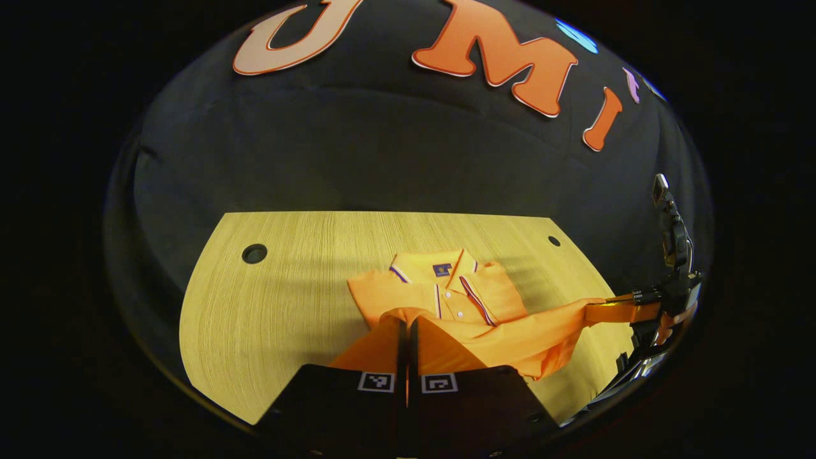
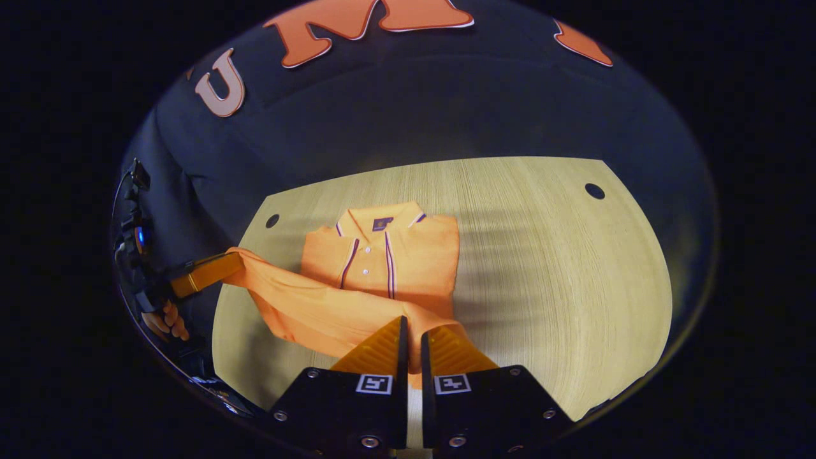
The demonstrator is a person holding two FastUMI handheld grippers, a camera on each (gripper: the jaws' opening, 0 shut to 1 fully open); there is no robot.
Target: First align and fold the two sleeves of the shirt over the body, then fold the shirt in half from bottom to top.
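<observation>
1. The table [image 2: 561, 268] is the largest thing, a pale wood-grain top with a small round hole [image 2: 594, 190] near each far corner; behind its far edge hangs the booth's black cloth wall [image 2: 408, 108].
2. In the right gripper view, a wide stretch of bare table runs from the shirt's side out to the right edge and far right corner. In the left gripper view, bare top lies between the shirt and the far left corner hole [image 1: 254, 254].
3. The orange polo shirt [image 2: 382, 261] lies toward the middle of the table, its long axis running from near edge to far edge. The collar [image 2: 381, 220] points at the far edge, placket up, with both sleeves already folded in over the body.
4. The shirt's bottom hem is lifted off the table and stretched between the two grippers as a taut band across the near part of the body.
5. The right gripper [image 2: 413, 341] has its fingers pressed together on one hem corner, near the table's near edge.
6. The left gripper [image 1: 408, 338] pinches the other hem corner, fingers closed with cloth between them.
7. A hand [image 2: 167, 320] holding the left gripper shows beyond the table's left edge.
</observation>
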